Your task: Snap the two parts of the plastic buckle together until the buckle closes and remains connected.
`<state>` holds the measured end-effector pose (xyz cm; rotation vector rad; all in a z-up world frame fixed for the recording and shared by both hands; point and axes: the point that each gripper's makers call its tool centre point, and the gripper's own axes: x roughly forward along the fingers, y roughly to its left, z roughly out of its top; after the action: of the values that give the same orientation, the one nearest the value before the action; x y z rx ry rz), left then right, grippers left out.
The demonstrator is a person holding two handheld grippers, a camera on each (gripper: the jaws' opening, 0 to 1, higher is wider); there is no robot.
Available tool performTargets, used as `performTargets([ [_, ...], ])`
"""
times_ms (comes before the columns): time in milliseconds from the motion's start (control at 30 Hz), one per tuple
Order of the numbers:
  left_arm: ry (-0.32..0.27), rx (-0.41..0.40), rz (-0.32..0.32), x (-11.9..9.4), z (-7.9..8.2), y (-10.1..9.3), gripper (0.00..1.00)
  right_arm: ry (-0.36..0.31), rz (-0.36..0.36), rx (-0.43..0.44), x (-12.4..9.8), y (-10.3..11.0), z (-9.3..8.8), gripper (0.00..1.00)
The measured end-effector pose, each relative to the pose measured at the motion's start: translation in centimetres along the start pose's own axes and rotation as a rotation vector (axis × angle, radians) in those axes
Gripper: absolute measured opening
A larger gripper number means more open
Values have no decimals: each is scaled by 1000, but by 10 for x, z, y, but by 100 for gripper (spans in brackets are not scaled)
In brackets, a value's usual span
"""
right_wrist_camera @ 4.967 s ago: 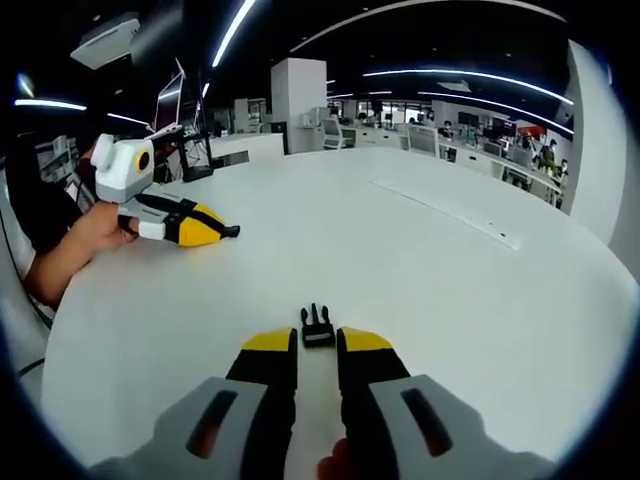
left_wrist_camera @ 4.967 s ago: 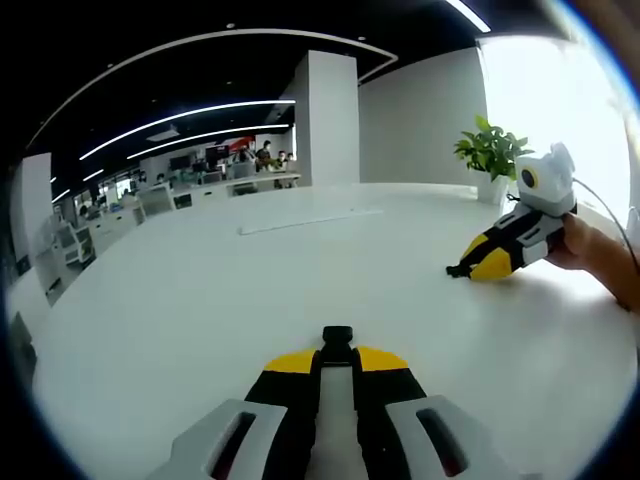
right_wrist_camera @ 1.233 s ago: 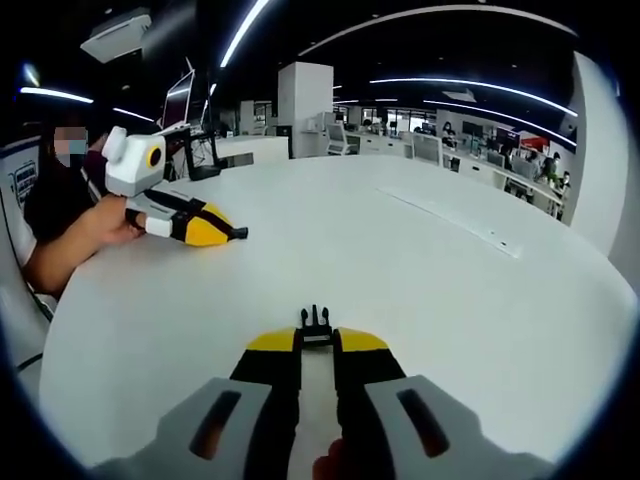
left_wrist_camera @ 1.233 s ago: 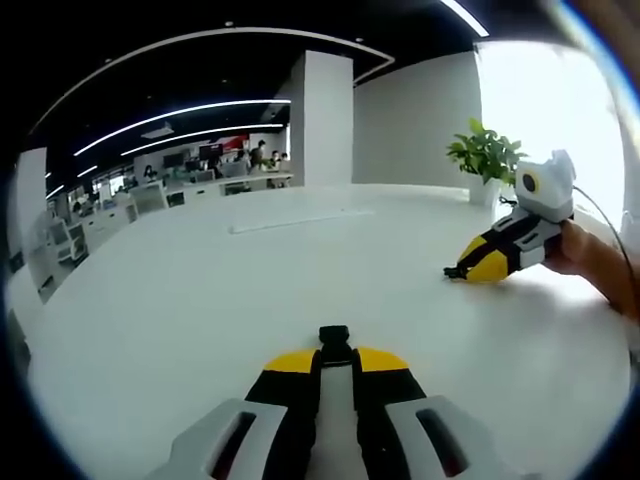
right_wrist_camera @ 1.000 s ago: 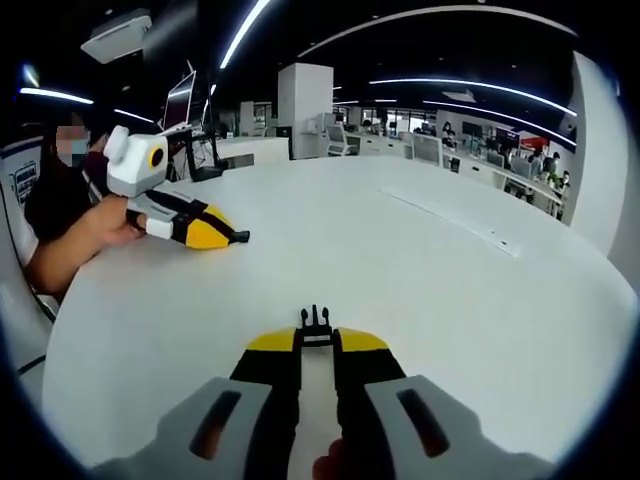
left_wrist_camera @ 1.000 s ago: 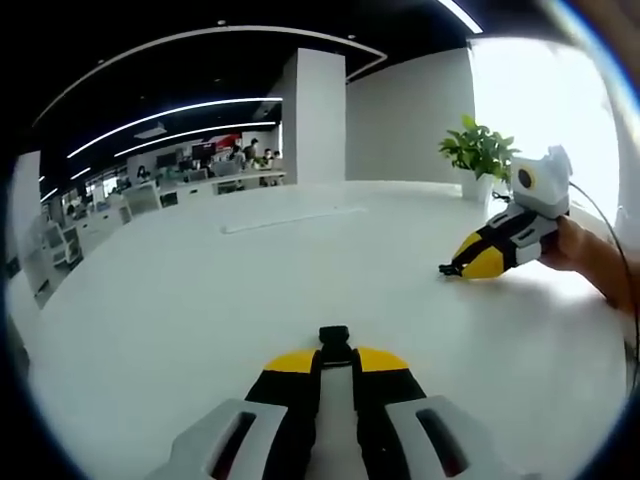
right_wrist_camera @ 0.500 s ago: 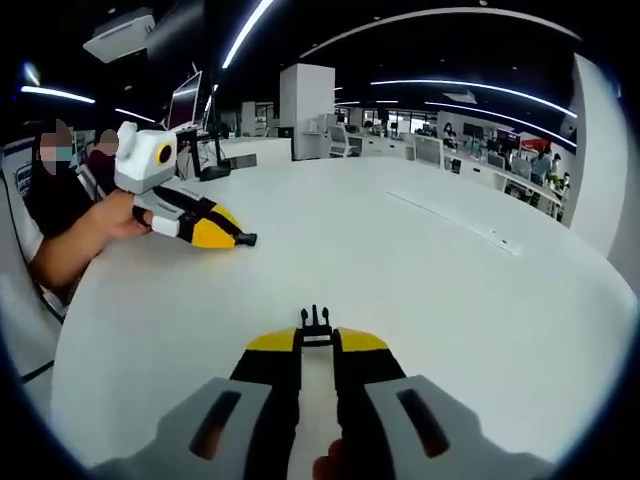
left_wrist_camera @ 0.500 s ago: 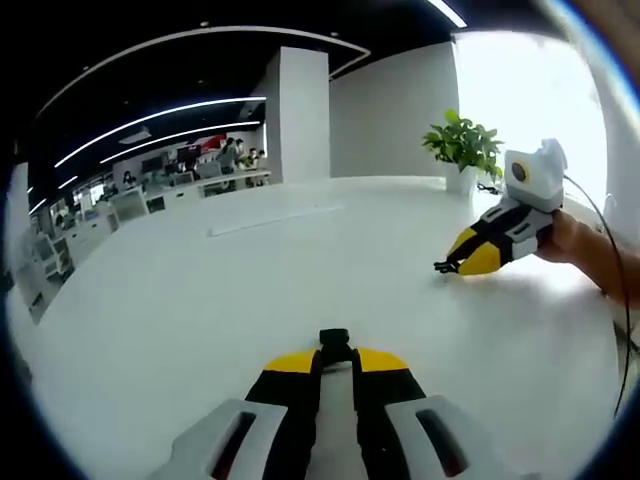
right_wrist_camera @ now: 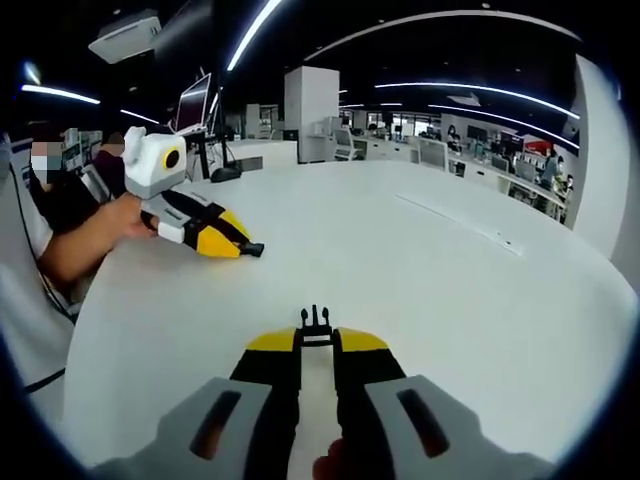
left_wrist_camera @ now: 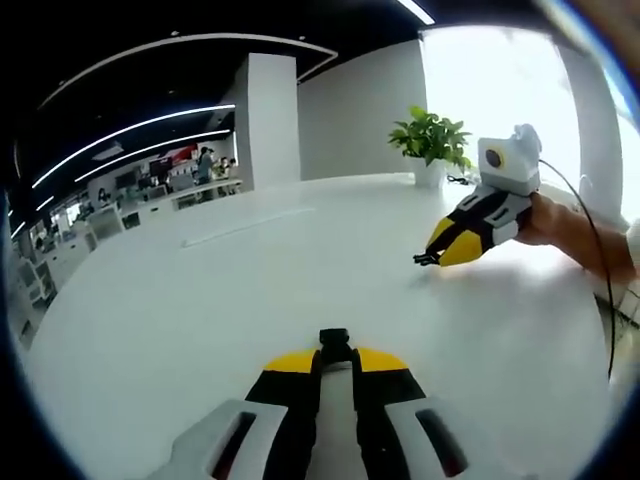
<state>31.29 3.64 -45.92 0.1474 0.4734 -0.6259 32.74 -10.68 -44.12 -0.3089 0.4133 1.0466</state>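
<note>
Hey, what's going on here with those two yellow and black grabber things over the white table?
A person holds a gripper in each hand over a white table. The left gripper is shut on the socket half of the buckle; the right gripper is shut on the pronged half. Each gripper shows in the other's view, pointing toward it. The two halves are well apart, not yet snapped together.

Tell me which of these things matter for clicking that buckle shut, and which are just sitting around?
Part of the job:
- pronged buckle half, pinched in the right tongs
- socket buckle half, pinched in the left tongs
- white table, the workspace

Just lying about:
- potted plant
- monitor
- distant office desks
</note>
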Motion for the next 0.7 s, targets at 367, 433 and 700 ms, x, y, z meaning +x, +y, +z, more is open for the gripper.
performTargets([
  [367, 8, 68, -63, -3, -1, -10, 12, -8, 31, 1, -4, 7, -4, 13],
  [433, 11, 75, -75, -3, -1, -11, 12, -9, 33, 4, -4, 5, -5, 13],
  [700, 6, 109, -168, -6, -4, -25, 12, -11, 55, -3, -8, 14, -8, 13],
])
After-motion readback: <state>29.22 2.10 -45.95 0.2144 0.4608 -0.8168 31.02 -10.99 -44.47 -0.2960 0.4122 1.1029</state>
